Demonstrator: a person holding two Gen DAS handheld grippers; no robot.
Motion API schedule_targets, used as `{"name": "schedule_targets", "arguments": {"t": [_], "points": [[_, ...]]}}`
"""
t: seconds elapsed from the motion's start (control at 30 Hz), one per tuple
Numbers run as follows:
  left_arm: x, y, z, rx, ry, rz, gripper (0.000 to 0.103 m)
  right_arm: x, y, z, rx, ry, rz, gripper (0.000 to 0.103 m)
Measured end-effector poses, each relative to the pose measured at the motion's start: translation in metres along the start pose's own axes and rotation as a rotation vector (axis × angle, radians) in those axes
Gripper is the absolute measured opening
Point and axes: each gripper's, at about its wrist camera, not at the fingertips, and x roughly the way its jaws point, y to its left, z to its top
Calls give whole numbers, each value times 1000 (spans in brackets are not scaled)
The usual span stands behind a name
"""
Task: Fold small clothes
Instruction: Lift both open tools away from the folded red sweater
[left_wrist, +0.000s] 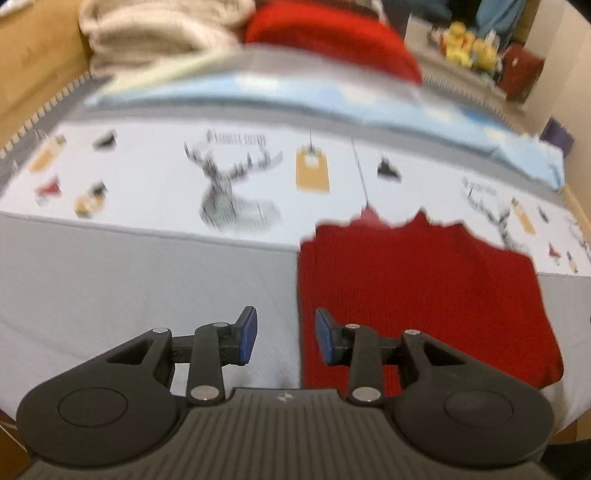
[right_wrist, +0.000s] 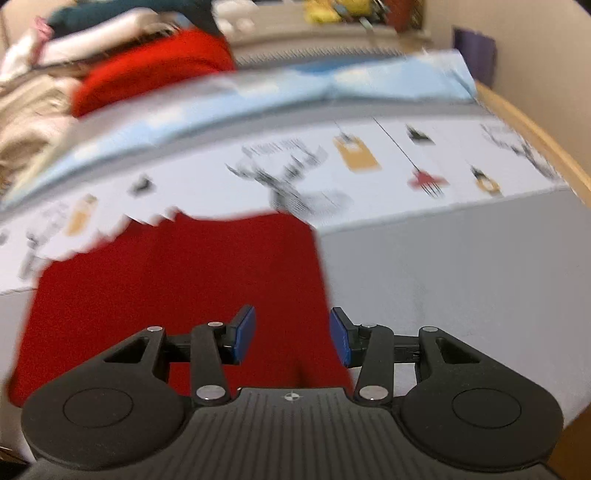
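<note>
A small dark red knitted garment (left_wrist: 424, 295) lies flat on the grey and white printed bedspread (left_wrist: 147, 266). In the left wrist view my left gripper (left_wrist: 285, 338) hovers above the garment's left edge, open, with nothing between its blue pads (left_wrist: 248, 332). The right wrist view shows the same red garment (right_wrist: 177, 288) filling the lower left. My right gripper (right_wrist: 291, 338) hangs over its right edge, open and holding nothing. Both views are blurred by motion.
At the back lie a light blue cloth (left_wrist: 295, 99), a bright red garment (left_wrist: 332, 40) and a heap of cream clothes (left_wrist: 155, 29). Yellow soft toys (left_wrist: 465, 48) sit on a shelf behind. A wooden bed frame (right_wrist: 535, 129) runs along the right edge.
</note>
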Motion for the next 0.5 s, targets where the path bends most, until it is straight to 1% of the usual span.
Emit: {"name": "schedule_targets", "arguments": {"t": [0.03,0.1,0.13,0.17,0.2,0.23,0.27,0.3,0.33,0.4,0.5], "points": [[-12,0,-2,-12,-30,2,43,-9,12,-2,-14,-22,22,46],[-30,12,-9,-67,-97,-7,47,-21,37,-7,-40,-59,58,46],[-37,18,-17,-94,-132,-11,48,-23,48,-13,-47,-72,77,46],[-42,21,-25,-108,-155,-7,48,-23,60,-18,-53,-80,100,43],[-41,25,-32,-122,-138,18,47,-23,70,-25,-56,-86,121,31],[-44,31,-32,-154,-98,43,46,-21,80,-34,-62,-86,143,24],[-52,37,-34,-173,-127,43,48,-22,90,-42,-65,-73,155,17],[-59,41,-34,-169,-159,49,49,-18,98,-46,-60,-56,164,17],[-63,46,-34,-164,-172,64,50,-15,106,-50,-54,-52,179,17],[-61,59,-34,-185,-160,82,50,-10,129,-56,-71,-51,199,17],[-60,78,-35,-213,-137,92,50,6,165,-66,-102,-22,234,18]]}}
